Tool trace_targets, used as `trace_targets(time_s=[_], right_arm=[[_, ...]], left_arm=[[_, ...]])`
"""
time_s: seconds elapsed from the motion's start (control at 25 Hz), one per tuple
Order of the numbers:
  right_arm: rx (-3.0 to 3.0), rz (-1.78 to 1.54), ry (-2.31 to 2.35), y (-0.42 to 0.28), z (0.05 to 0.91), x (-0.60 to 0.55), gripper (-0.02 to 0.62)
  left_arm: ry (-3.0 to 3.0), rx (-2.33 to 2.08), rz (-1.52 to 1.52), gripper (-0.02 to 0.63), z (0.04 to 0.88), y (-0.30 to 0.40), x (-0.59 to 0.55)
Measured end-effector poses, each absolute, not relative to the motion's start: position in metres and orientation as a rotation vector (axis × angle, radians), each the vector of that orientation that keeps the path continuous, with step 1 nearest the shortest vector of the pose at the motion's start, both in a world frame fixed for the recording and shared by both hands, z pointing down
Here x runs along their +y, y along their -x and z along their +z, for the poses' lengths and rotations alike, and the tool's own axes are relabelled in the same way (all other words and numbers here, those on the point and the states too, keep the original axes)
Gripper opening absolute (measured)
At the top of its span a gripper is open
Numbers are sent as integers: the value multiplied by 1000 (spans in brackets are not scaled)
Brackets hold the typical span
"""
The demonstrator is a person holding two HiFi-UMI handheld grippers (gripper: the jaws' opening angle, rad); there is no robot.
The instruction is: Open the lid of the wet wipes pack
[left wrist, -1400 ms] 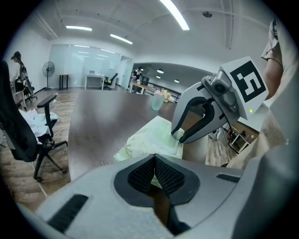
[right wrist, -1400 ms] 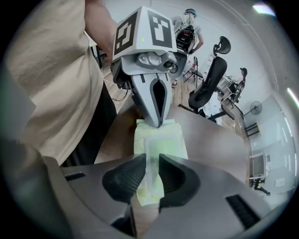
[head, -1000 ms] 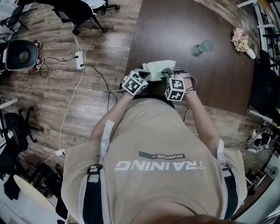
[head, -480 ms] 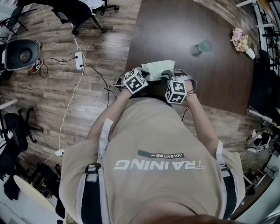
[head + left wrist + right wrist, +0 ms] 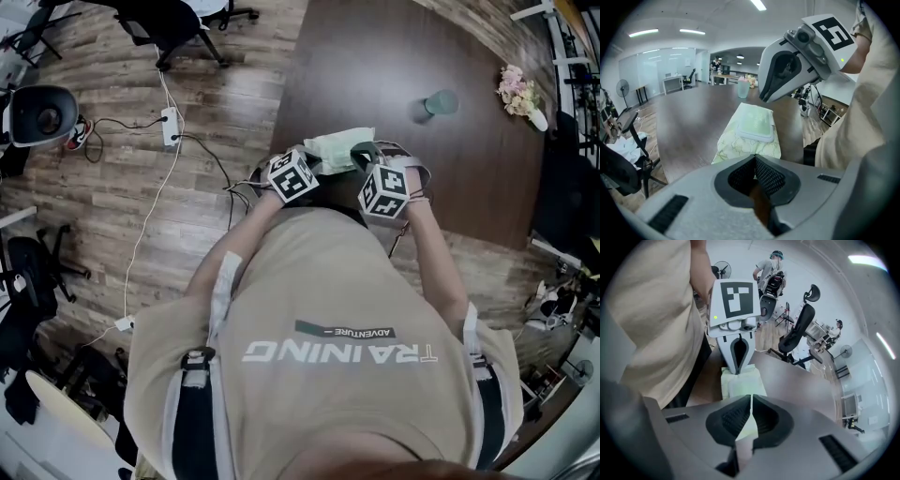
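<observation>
The pale green wet wipes pack (image 5: 336, 147) lies at the near edge of the dark table (image 5: 394, 56). Seen from the left gripper view, the pack (image 5: 740, 143) carries a flat rectangular lid (image 5: 755, 123). My left gripper (image 5: 753, 158) is shut on the pack's near end seam. My right gripper (image 5: 751, 401) is shut over the opposite end, with a thin pale edge of the lid between its pads. Each gripper shows in the other's view: the right gripper (image 5: 762, 98) hangs at the lid's far end, and the left gripper (image 5: 737, 370) pinches the far seam.
A green cup (image 5: 439, 100) and a small bunch of flowers (image 5: 516, 86) stand farther back on the table. On the wooden floor to the left are a power strip with cables (image 5: 171, 128) and office chairs (image 5: 169, 23). The person's torso is close behind both grippers.
The right gripper's jaws have closed at the pack's end and the gripper has risen a little. The left gripper has rolled slightly while staying on the pack.
</observation>
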State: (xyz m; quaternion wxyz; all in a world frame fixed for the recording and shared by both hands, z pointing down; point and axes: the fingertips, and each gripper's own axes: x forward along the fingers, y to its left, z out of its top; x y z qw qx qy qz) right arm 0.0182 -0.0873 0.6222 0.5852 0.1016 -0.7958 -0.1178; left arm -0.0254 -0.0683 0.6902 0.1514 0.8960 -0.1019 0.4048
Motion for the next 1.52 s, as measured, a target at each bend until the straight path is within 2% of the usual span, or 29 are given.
trace_targets(time_s=[0.12, 0.16, 0.2, 0.48, 0.76, 0.88, 1.24, 1.52], right_arm=[[-1848, -245, -121, -21, 632, -70, 33], [-1829, -256, -102, -25, 640, -66, 101], [-1806, -278, -97, -28, 649, -65, 141], [-1783, -380, -129, -31, 665, -72, 153], [-1787, -369, -123, -28, 662, -72, 138], [-1804, -345, -104, -28, 660, -69, 102], [-1851, -230, -59, -28, 647, -70, 63], [-1858, -210, -62, -27, 640, -73, 60]], left_arm=[[-2566, -298, 1152, 9, 689, 24, -68], [-2568, -299, 1153, 9, 689, 23, -68], [-2568, -301, 1151, 9, 689, 24, -69], [-2551, -298, 1133, 9, 691, 23, -69], [-2548, -311, 1124, 9, 690, 24, -70], [-2549, -309, 1131, 9, 691, 24, -70], [-2553, -305, 1148, 9, 693, 25, -68], [-2548, -302, 1141, 9, 692, 25, -70]])
